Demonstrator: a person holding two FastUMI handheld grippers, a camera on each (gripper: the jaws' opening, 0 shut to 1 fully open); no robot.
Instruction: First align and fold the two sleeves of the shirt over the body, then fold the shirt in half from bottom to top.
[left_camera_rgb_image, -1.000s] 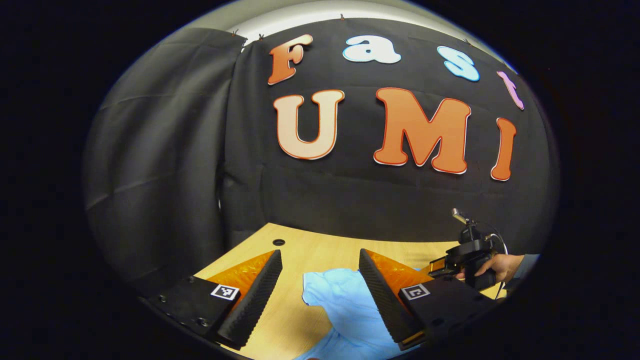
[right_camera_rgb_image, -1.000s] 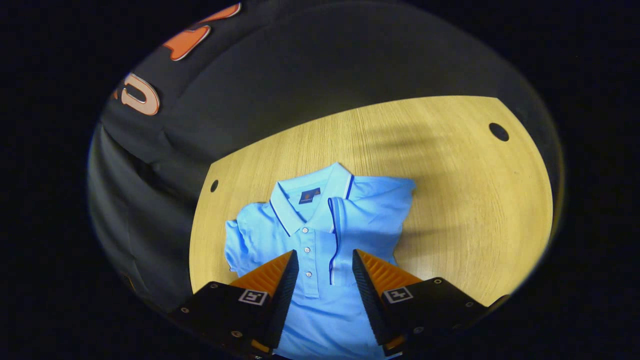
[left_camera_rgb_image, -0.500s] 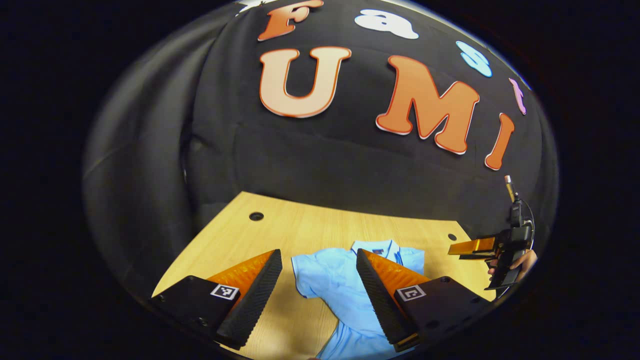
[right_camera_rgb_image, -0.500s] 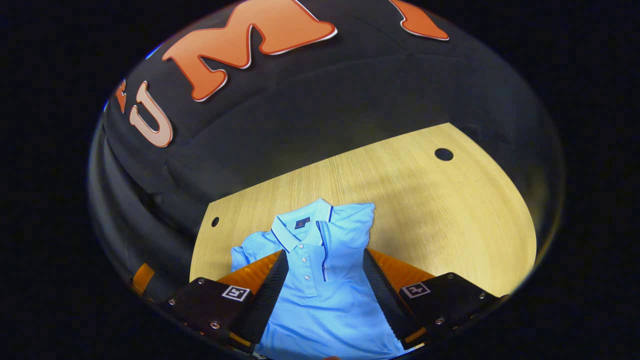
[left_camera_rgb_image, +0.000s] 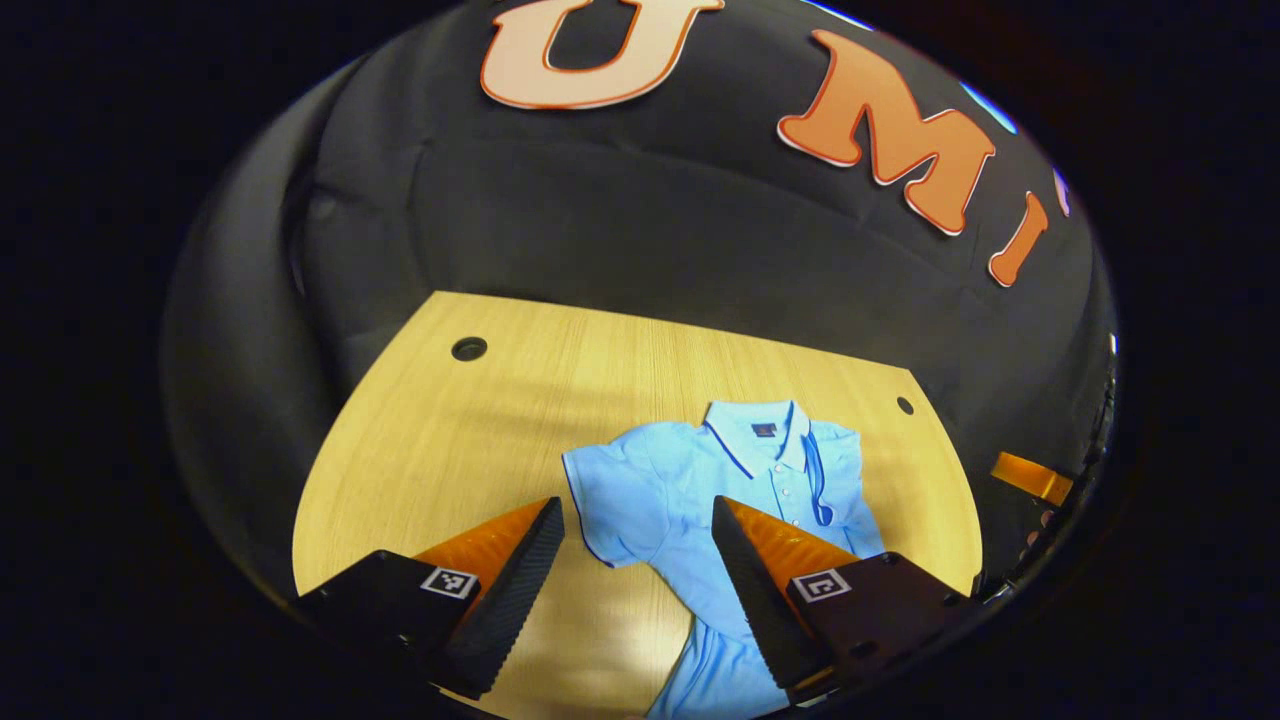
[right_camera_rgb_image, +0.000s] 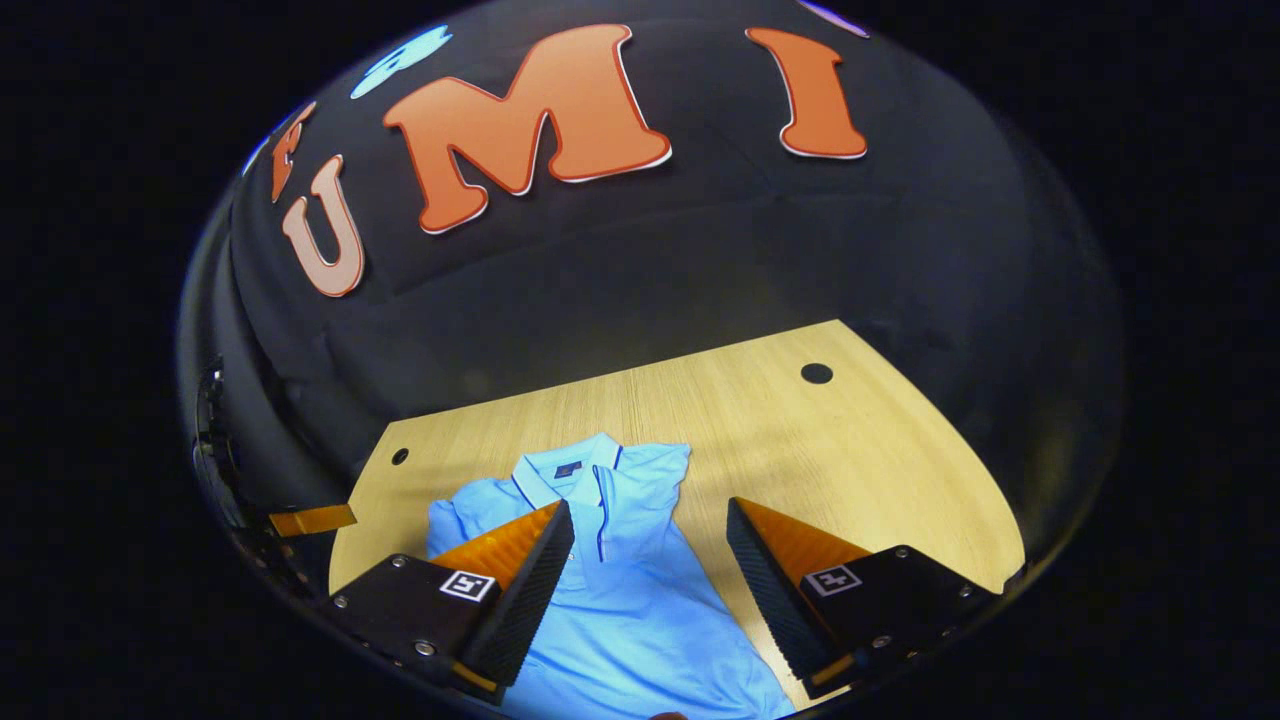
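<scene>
The light blue shirt (left_camera_rgb_image: 690, 490) lies collar-up on the wooden tabletop (left_camera_rgb_image: 450, 440). Left tongs (left_camera_rgb_image: 638, 555) gape wide, gripping nothing, above its spread sleeve (left_camera_rgb_image: 610, 500). Right gripper view: right tongs (right_camera_rgb_image: 650, 560) equally wide, empty, over the folded-in side (right_camera_rgb_image: 640, 490).

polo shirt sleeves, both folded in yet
One only: the polo shirt has one sleeve folded over the body; the other sleeve lies spread on the table.
</scene>
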